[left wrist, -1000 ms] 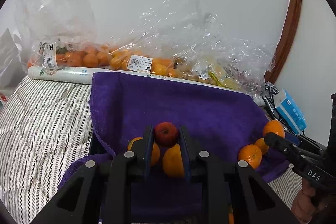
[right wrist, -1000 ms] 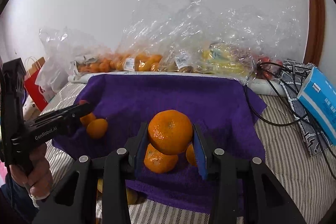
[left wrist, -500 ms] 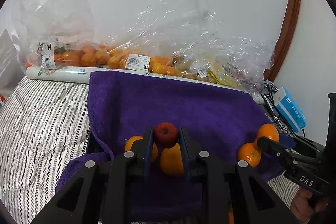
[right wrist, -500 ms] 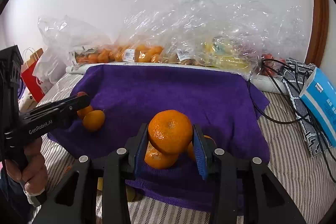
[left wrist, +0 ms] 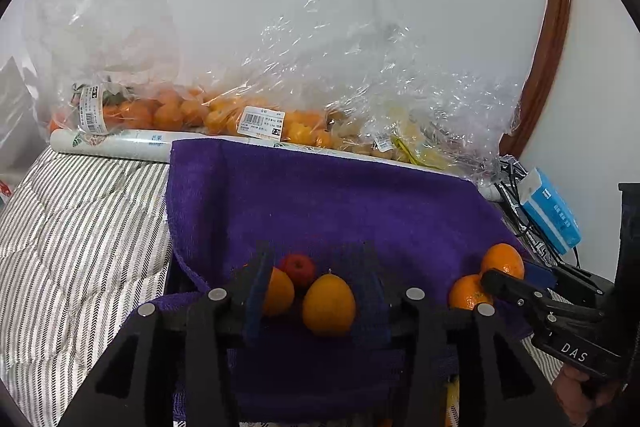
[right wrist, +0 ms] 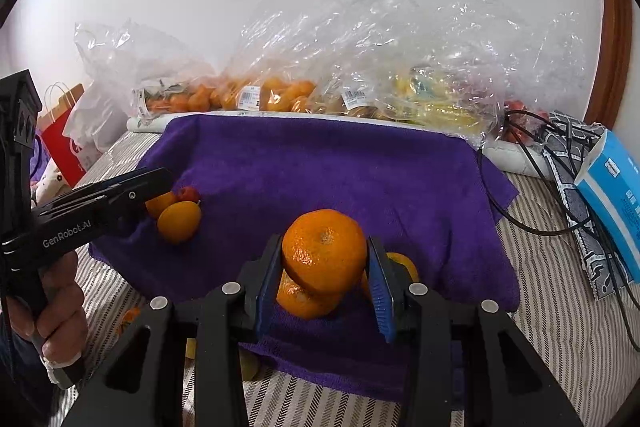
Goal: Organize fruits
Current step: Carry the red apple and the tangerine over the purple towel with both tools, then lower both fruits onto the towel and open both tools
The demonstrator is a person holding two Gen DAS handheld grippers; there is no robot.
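Right hand-held gripper (right wrist: 322,281) is clenched on a mandarin (right wrist: 324,251), held just above two more oranges on the purple towel (right wrist: 320,167); one of them (right wrist: 300,301) sits right under it. Left hand-held gripper (left wrist: 312,279) is released: its jaws have just been opening, and the small red fruit (left wrist: 298,269) now sits on the towel between the spread fingers, pads clear of it, with an orange (left wrist: 278,291) at its left and a yellow-orange fruit (left wrist: 329,305) in front. Left view only: that the red fruit is free of the pads, and the right gripper (left wrist: 496,277) from the side, its held mandarin (left wrist: 502,261) above another (left wrist: 466,293). Right view only: the left gripper (right wrist: 160,183) side-on with the hand (right wrist: 60,311) on its grip, the trio of fruit (right wrist: 178,221) at its tip near the towel's left edge, a red paper bag (right wrist: 60,143) far left, more fruit below the towel's front edge. Both views: towel on a striped bed (left wrist: 80,227), clear bags of fruit (left wrist: 240,115) along the wall behind, blue box (right wrist: 612,187) and cables (right wrist: 520,155) to the right.
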